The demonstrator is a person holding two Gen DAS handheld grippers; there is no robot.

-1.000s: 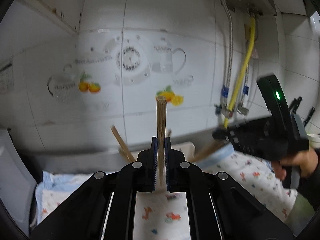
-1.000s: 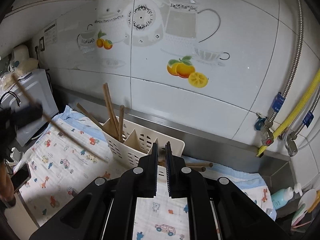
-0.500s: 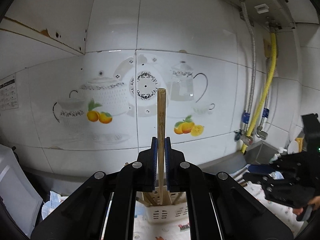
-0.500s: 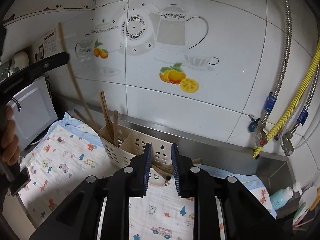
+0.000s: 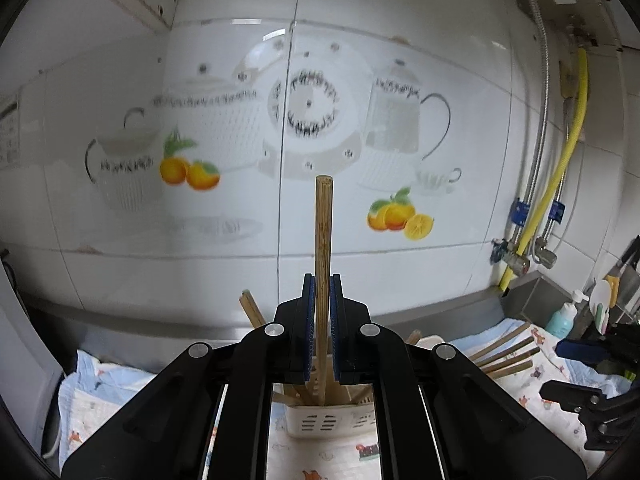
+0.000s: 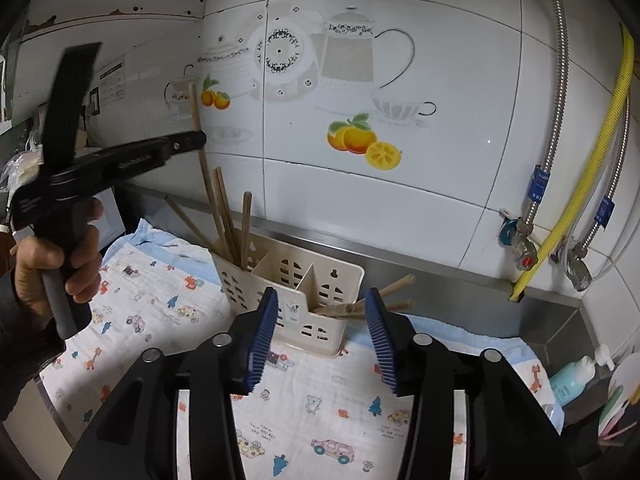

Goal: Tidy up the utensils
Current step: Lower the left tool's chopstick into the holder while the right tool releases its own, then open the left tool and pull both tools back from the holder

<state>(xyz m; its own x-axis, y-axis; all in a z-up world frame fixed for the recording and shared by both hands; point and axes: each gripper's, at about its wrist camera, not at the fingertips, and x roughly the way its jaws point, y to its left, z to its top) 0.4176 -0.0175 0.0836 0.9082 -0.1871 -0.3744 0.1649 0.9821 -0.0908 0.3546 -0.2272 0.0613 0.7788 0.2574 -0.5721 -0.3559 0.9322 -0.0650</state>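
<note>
My left gripper (image 5: 322, 308) is shut on a bamboo chopstick (image 5: 323, 248) and holds it upright, its lower end down in the cream slotted utensil holder (image 5: 332, 420). In the right wrist view the left gripper (image 6: 198, 140) holds that chopstick (image 6: 200, 136) over the holder's (image 6: 288, 280) left compartment, where several chopsticks (image 6: 228, 216) stand. My right gripper (image 6: 322, 332) is open and empty, in front of the holder. More chopsticks (image 6: 384, 296) lie on the cloth behind the holder's right end; they also show in the left wrist view (image 5: 504, 352).
A white cloth (image 6: 328, 420) with cartoon prints covers the counter. The tiled wall (image 6: 400, 180) stands close behind the holder. Metal and yellow hoses (image 6: 560, 184) hang at the right. A soap bottle (image 6: 572, 380) and dishes stand at the far right.
My left gripper has brought the chopstick down over the holder, so its lower end now sits in the left compartment. My right gripper has opened wide.
</note>
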